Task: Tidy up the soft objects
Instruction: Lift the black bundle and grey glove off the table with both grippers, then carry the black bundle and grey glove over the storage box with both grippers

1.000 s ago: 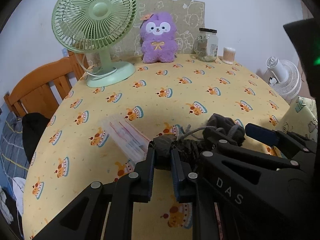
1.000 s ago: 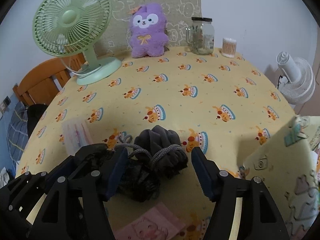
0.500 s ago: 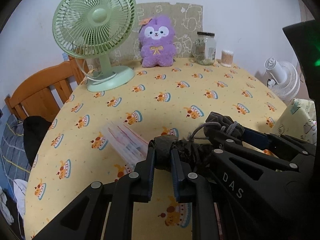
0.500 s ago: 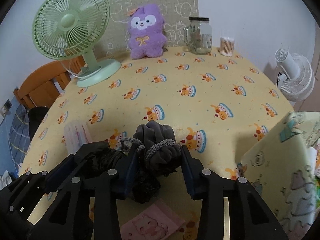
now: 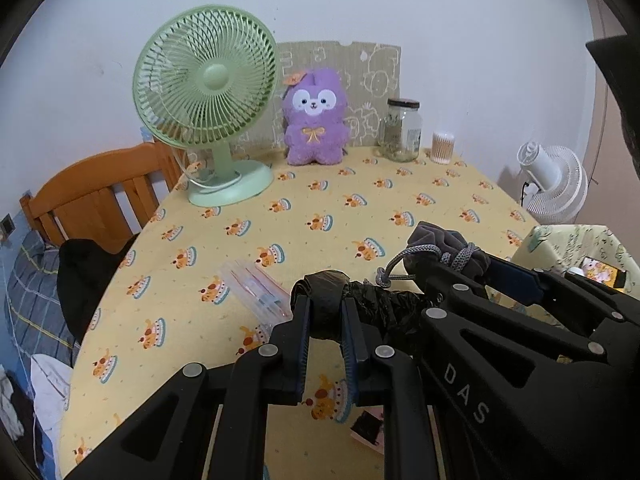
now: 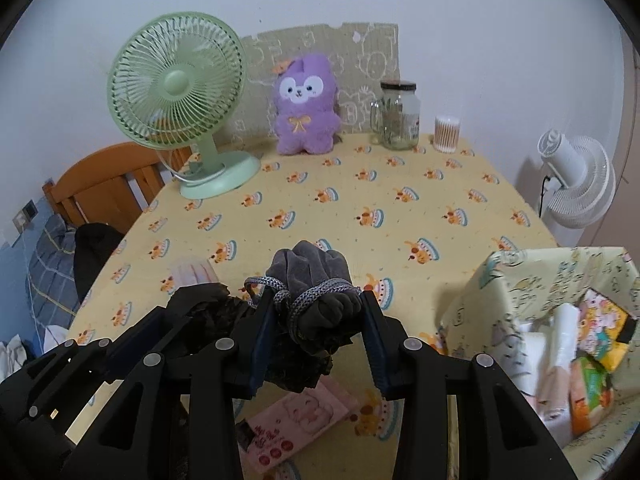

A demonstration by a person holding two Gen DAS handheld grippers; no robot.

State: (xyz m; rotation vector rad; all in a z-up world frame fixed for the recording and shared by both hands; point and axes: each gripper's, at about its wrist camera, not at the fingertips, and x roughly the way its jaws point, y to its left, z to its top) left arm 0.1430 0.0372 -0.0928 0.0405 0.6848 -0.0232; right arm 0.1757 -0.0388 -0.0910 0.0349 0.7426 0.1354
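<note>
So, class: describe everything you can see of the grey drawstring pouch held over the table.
The grey drawstring pouch looks like soft velvety fabric, bunched into folds at its gathered mouth. A braided grey cord winds round its neck, one loose end trailing left. The right tool clamps it from both sides, holding it above the yellow tablecloth. Crumpled black material hangs from its left side, where the left tool pinches that part.

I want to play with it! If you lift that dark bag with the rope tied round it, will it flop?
Probably floppy: the dark bag is bunched cloth that droops below the right gripper. It likely squashes, since its rope pinches it into folds. It seems light.
</note>
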